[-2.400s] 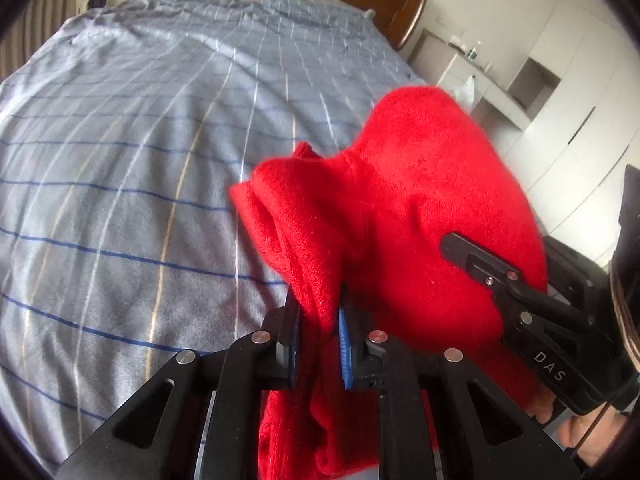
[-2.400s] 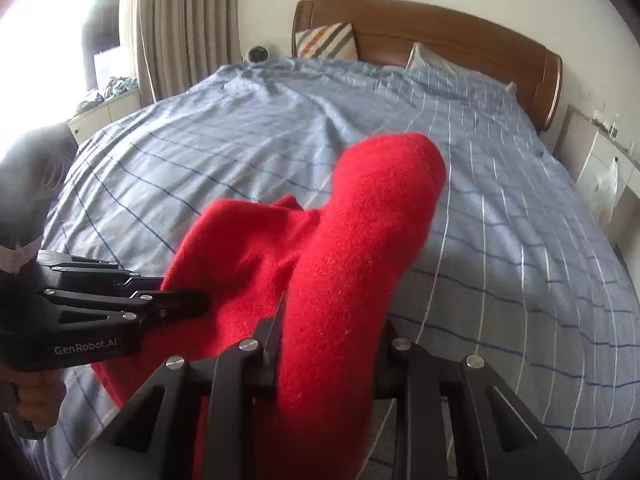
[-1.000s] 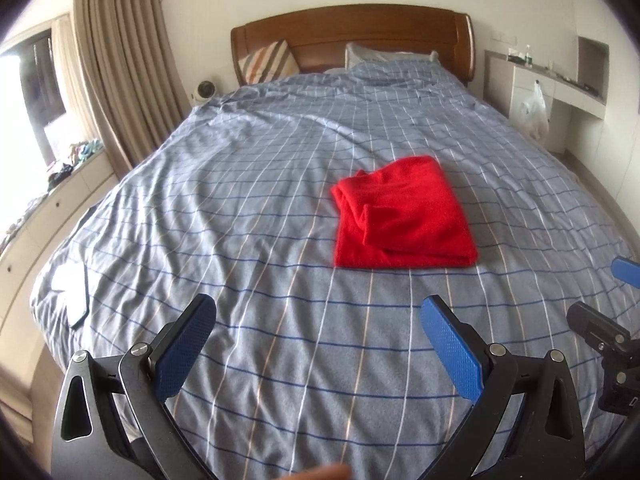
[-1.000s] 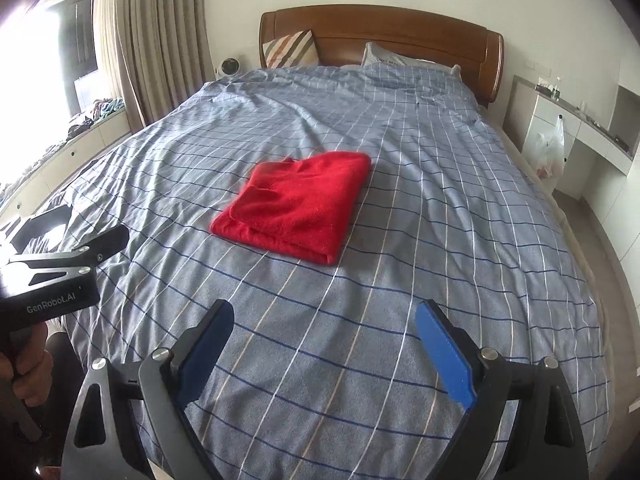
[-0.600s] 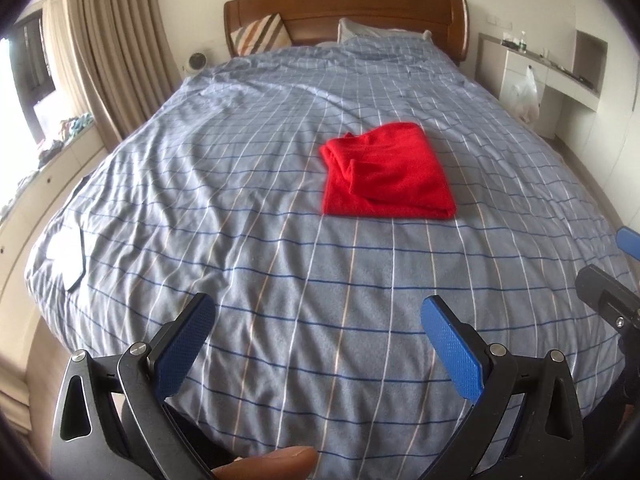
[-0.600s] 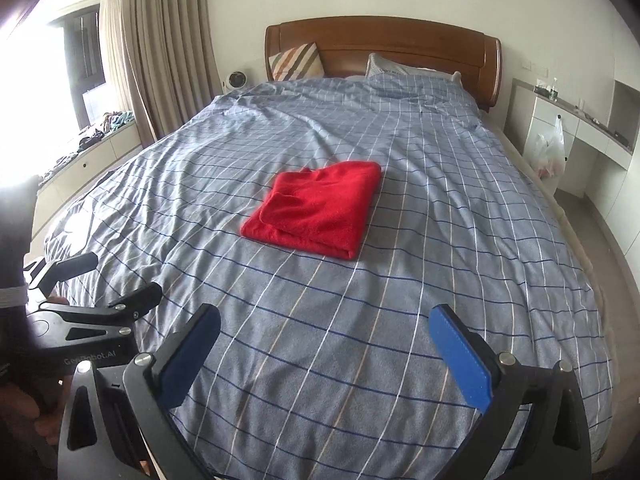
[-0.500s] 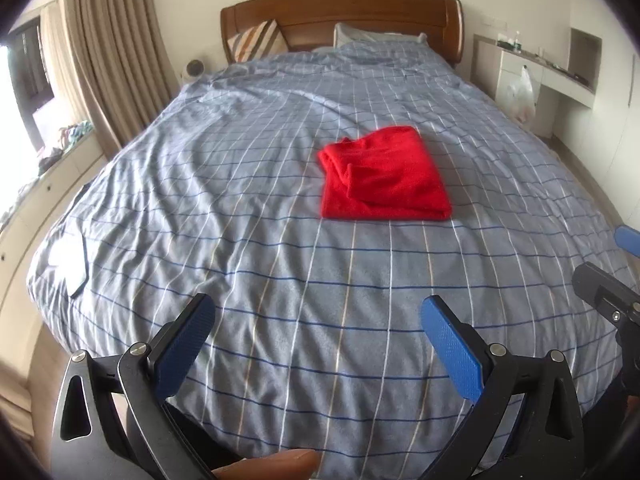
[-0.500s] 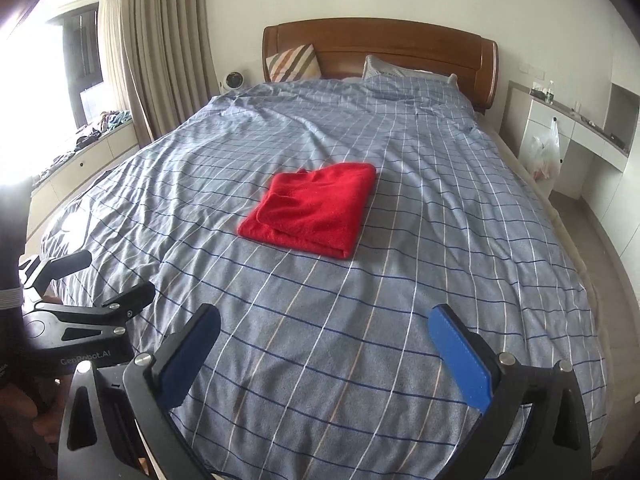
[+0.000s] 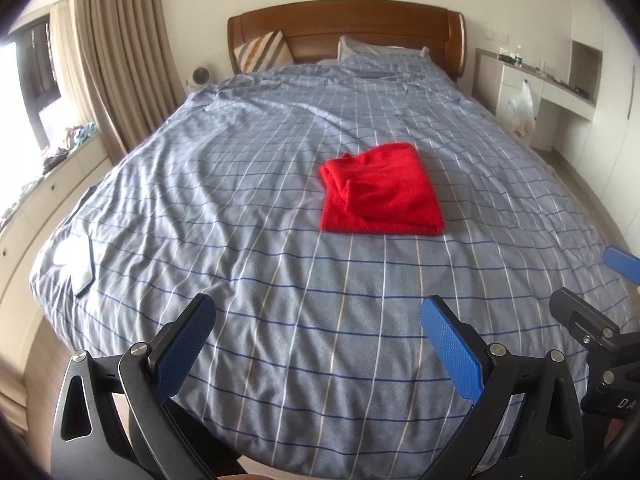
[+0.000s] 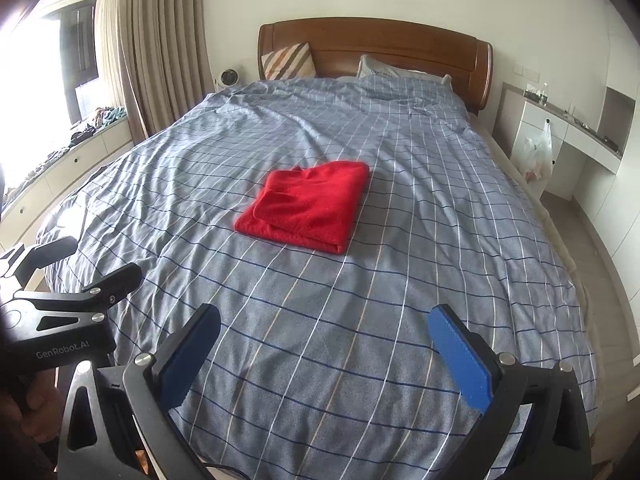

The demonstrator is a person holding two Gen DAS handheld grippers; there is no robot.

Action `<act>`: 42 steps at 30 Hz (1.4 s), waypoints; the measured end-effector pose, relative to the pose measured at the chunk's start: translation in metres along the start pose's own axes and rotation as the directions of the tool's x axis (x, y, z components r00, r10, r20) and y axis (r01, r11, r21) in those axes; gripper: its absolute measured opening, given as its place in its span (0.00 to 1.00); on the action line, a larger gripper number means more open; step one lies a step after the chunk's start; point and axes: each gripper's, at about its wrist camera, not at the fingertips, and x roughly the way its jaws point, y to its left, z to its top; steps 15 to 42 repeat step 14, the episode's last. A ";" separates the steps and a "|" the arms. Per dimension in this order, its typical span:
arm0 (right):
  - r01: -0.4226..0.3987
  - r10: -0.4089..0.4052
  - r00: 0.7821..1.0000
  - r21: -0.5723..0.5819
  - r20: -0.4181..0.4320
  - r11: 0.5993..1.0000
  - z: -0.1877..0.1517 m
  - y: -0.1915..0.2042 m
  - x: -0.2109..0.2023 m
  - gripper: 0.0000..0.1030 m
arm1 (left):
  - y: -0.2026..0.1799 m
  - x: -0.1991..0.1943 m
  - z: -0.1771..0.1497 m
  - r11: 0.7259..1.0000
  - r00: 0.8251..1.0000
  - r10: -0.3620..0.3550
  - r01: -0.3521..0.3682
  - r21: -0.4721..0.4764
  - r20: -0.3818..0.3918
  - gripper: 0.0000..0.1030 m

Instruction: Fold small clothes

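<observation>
A red knitted garment [image 9: 380,190] [image 10: 306,206] lies folded into a flat rectangle in the middle of the bed. My left gripper [image 9: 318,314] hangs open over the near end of the bed, well short of the garment, with nothing between its blue pads. My right gripper [image 10: 324,322] is open too, equally far back and empty. In the right wrist view the left gripper shows at the lower left, held by a hand [image 10: 28,408]. The right gripper's black finger and blue pad [image 9: 622,264] show at the right edge of the left wrist view.
The bed carries a grey-blue checked cover [image 9: 260,184] [image 10: 440,208], with pillows and a wooden headboard [image 9: 344,20] at the far end. Curtains [image 10: 160,40] and a low window counter stand left. A white desk with a plastic bag [image 10: 536,152] stands right. A small flat item [image 9: 82,268] lies on the bed's left corner.
Earlier both grippers were shut on the lifted red garment. Now it lies folded on the bed, both grippers are open, and both have drawn back from it toward the bed's foot.
</observation>
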 end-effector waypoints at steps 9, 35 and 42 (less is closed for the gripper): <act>-0.001 0.001 1.000 -0.003 -0.009 1.000 -0.002 0.002 0.003 1.00 | -0.002 0.001 -0.005 1.000 1.000 -0.007 0.007 -0.002 -0.007 1.00; -0.009 0.009 1.000 0.000 0.000 1.000 -0.001 0.004 0.002 1.00 | -0.002 0.000 -0.005 1.000 1.000 0.000 0.000 -0.003 -0.002 1.00; -0.009 0.009 1.000 0.000 0.000 1.000 -0.001 0.004 0.002 1.00 | -0.002 0.000 -0.005 1.000 1.000 0.000 0.000 -0.003 -0.002 1.00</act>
